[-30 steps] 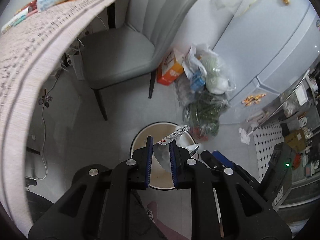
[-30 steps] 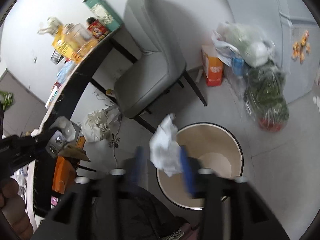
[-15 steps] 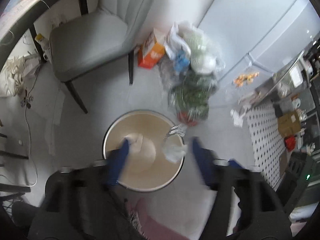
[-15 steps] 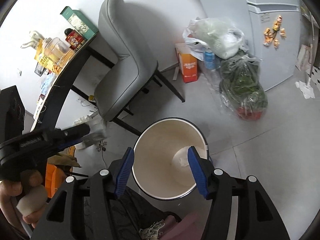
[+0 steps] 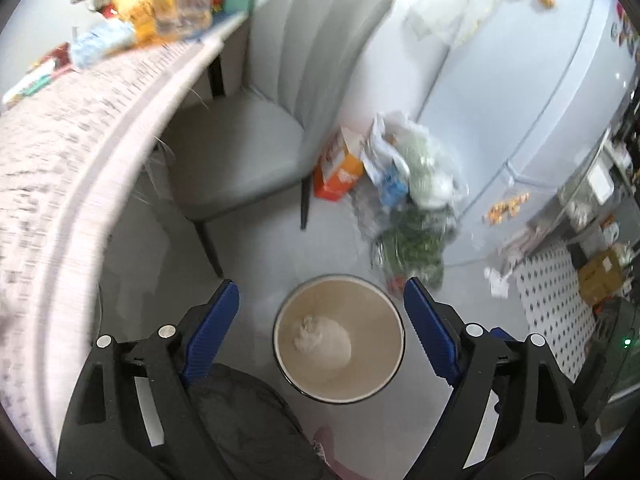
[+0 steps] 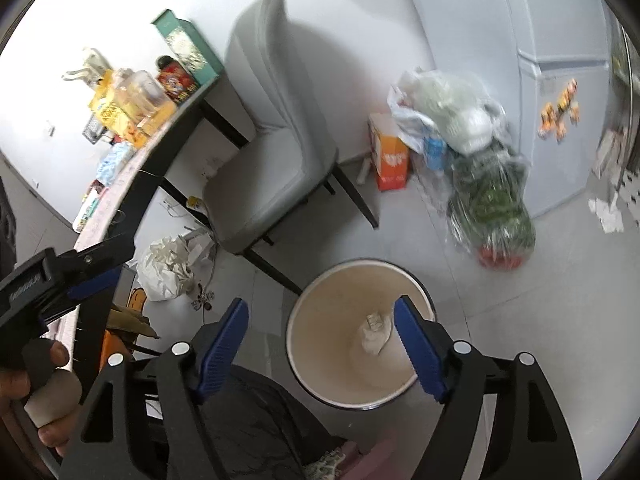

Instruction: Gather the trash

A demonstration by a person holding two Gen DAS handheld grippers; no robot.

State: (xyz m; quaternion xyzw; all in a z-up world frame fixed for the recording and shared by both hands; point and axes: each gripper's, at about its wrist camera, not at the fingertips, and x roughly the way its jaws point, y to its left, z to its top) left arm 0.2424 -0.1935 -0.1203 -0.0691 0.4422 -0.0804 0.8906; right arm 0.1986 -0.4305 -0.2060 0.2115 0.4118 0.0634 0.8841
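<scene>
A round beige trash bin (image 5: pixel 384 376) (image 6: pixel 320 320) stands on the grey floor below both grippers. Crumpled white trash (image 5: pixel 308 334) (image 6: pixel 376 330) lies at its bottom. My left gripper (image 5: pixel 322 308) hangs above the bin, jaws opening wide, nothing between its blue pads. My right gripper (image 6: pixel 322 320) is also above the bin, jaws opening, empty. In the right wrist view the left gripper (image 6: pixel 92 268) shows at the left edge, held by a hand (image 6: pixel 44 392).
A grey chair (image 5: pixel 248 148) (image 6: pixel 276 176) stands behind the bin beside a cluttered table (image 5: pixel 60 168). An orange box (image 6: pixel 390 158), plastic bags of greens (image 6: pixel 492 204) and a fridge (image 6: pixel 560 92) are at right. A crumpled white bag (image 6: pixel 168 268) lies under the table.
Both grippers opened and dropped their trash, a wrapper from the left and a white tissue from the right, into the bin. Both hands then rose away from it.
</scene>
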